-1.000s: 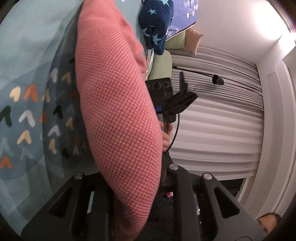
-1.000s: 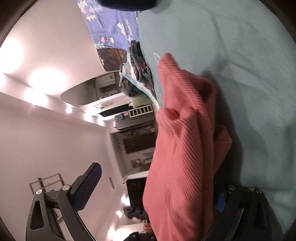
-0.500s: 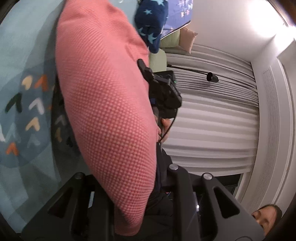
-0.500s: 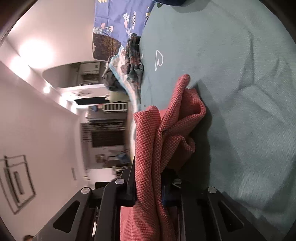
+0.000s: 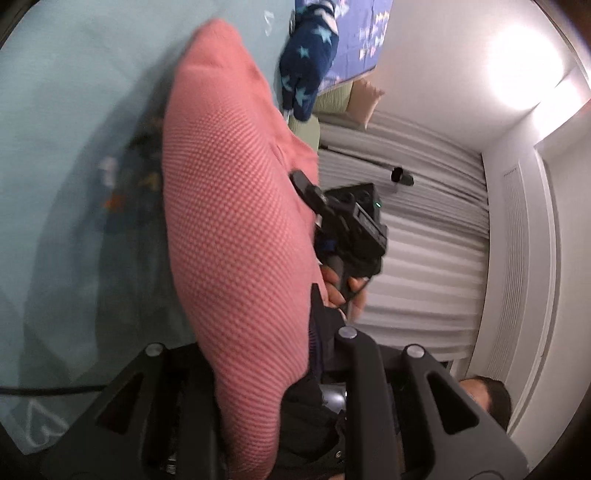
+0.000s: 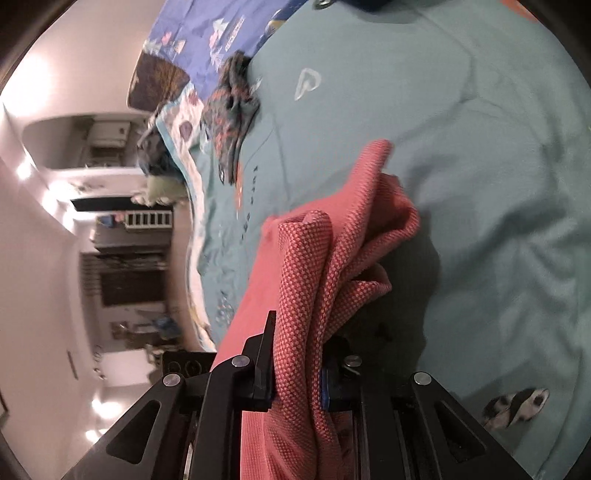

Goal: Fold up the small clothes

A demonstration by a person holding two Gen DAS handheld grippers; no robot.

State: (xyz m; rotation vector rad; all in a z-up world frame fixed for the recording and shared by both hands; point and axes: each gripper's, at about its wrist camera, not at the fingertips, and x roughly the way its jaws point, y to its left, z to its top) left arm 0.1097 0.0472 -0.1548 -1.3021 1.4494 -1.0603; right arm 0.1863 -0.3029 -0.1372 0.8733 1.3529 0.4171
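A pink knit garment (image 5: 236, 221) hangs stretched between both grippers above a teal bedspread (image 5: 66, 110). My left gripper (image 5: 258, 376) is shut on one end of it; the cloth covers its fingertips. My right gripper (image 6: 295, 369) is shut on the other end, where the pink garment (image 6: 332, 236) bunches in folds with its far tip resting on the bedspread (image 6: 480, 147). The right gripper also shows in the left wrist view (image 5: 347, 218), held by a hand.
A navy star-print garment (image 5: 310, 62) lies at the head of the bed. A crumpled dark patterned garment (image 6: 232, 107) lies near a blue printed blanket (image 6: 207, 33). A black-and-white item (image 6: 517, 406) lies on the bedspread to the right. Curtains (image 5: 424, 258) hang beyond the bed.
The right gripper, open a second ago, has shut on the pink garment. Both grippers have shifted, and the garment hangs stretched between them with its bunched end nearer the bedspread.
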